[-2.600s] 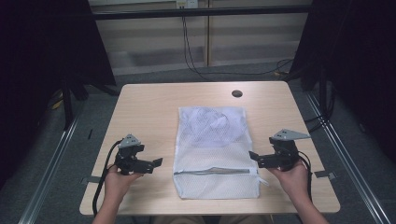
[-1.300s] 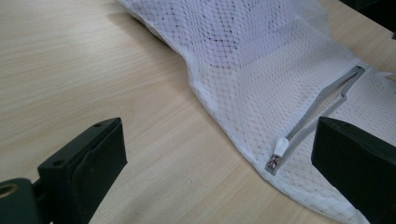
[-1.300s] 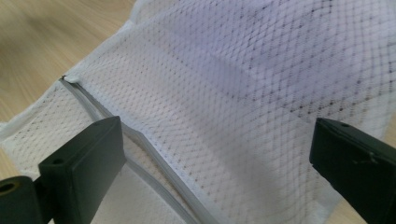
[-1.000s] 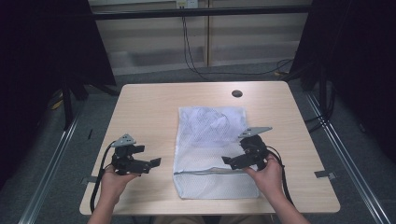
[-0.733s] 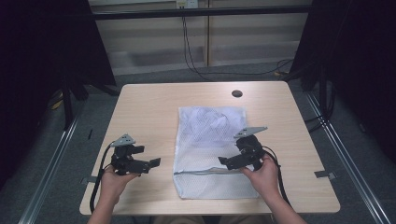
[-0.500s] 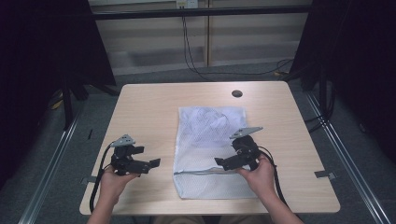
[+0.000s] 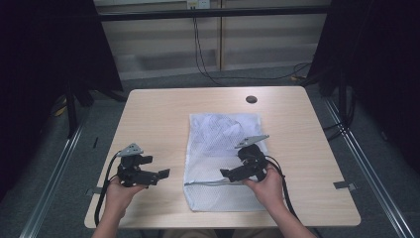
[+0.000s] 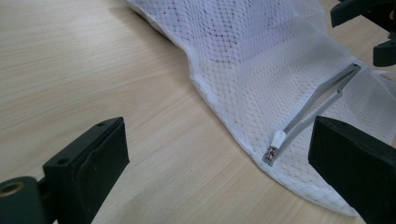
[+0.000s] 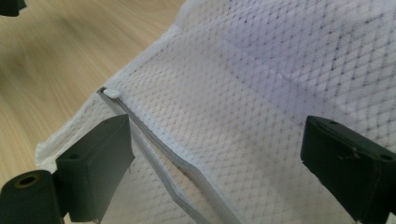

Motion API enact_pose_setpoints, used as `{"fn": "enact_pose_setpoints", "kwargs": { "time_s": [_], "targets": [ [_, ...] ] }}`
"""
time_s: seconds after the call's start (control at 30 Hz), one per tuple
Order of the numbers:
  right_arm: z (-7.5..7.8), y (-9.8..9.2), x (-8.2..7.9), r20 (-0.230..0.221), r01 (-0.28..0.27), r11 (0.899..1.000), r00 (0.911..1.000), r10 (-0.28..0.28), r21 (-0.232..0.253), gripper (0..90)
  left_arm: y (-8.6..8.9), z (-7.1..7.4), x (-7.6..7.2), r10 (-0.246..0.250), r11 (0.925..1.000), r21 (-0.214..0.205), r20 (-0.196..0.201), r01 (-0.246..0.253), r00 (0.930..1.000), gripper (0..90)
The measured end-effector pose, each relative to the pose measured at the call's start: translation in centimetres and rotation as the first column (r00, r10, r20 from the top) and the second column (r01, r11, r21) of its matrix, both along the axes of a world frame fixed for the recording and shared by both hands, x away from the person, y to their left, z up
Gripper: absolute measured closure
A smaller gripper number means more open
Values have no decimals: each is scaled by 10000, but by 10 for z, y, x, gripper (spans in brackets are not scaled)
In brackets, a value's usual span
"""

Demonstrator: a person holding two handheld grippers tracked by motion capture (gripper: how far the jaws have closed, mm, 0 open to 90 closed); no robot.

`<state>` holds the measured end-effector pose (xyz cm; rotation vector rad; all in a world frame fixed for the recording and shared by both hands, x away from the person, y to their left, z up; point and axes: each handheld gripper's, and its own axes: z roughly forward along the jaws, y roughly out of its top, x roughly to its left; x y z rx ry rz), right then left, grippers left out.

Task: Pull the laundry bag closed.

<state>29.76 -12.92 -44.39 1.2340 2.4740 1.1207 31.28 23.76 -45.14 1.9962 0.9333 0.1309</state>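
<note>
A white mesh laundry bag (image 7: 224, 158) lies flat on the wooden table (image 7: 158, 119), with clothes showing faintly inside. Its grey zipper (image 7: 218, 183) runs across near the front end and gapes partly. The white zipper pull (image 8: 278, 139) (image 9: 112, 93) sits at the bag's left edge. My right gripper (image 7: 227, 174) hovers open just above the bag (image 9: 261, 84), its jaws astride the zipper (image 9: 159, 154). My left gripper (image 7: 159, 174) stands open over bare wood left of the bag (image 8: 243, 51), jaws pointed at the pull. The right gripper's tips (image 8: 369, 28) show in the left gripper view.
A small dark round hole or cap (image 7: 251, 99) marks the table's far side. Metal rails run along the floor on both sides. Black curtains and cables stand behind the table. Bare wood stretches left of the bag and beyond it.
My right gripper has moved left from the table's right side onto the bag and crept further left along the zipper. The left gripper has barely shifted.
</note>
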Motion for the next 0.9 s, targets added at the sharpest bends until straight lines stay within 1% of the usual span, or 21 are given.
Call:
{"fn": "enact_pose_setpoints", "kwargs": {
  "time_s": [0.07,0.1,0.13,0.17,0.2,0.3,0.37,0.4,0.43,0.47,0.57,0.6,0.67,0.77,0.8,0.9],
  "targets": [
    [0,1,0,-23,-8,10000,10000,8,-12,89,0,0,0,-2,10000,16,3,2,10000,48],
    [0,2,1,65,-60,10000,10000,60,20,90,0,0,0,-8,10000,82,8,8,10000,48],
    [0,5,2,58,-53,10000,10000,53,83,93,1,0,0,-6,10000,89,-6,6,10000,48],
    [0,5,2,58,-53,10000,10000,53,83,93,1,0,0,-5,10000,88,-16,5,10000,48],
    [1,7,2,-65,30,10000,10000,-30,75,102,1,0,0,-15,10000,75,-8,15,10000,50],
    [1,10,3,34,-30,9999,10000,30,111,105,1,0,0,-12,10000,11,-20,12,10000,51],
    [1,14,5,-18,-75,9999,10000,75,133,111,1,0,0,34,10000,43,-24,-34,10000,51],
    [1,16,5,-80,-54,9999,10000,55,86,111,1,0,0,12,10000,-17,-57,-12,10000,51],
    [0,17,6,-33,-89,9999,10000,89,57,113,1,0,0,34,10000,-23,-64,-34,10000,51],
    [0,19,6,-132,-44,9999,9999,45,127,118,1,0,0,34,10000,-23,-64,-34,10000,50],
    [0,22,6,-115,-143,9997,9998,145,174,125,2,0,0,-6,10000,-36,-85,5,10000,51],
    [1,23,6,-129,-146,9999,9998,147,61,129,1,0,0,20,10000,-39,-80,-20,10000,51],
    [0,28,7,-161,-268,9996,9995,270,102,132,1,1,0,7,9999,-119,-78,-8,10000,51],
    [0,31,8,-227,-325,9994,9992,328,110,137,2,1,0,20,10000,-85,-61,-20,10000,51],
    [0,34,8,-340,-369,9992,9987,373,139,141,2,1,0,-3,10000,-49,-8,3,10000,52],
    [-1,36,9,-393,-393,9991,9984,399,153,139,2,0,0,8,10000,-25,9,-8,10000,48]
  ]
}}
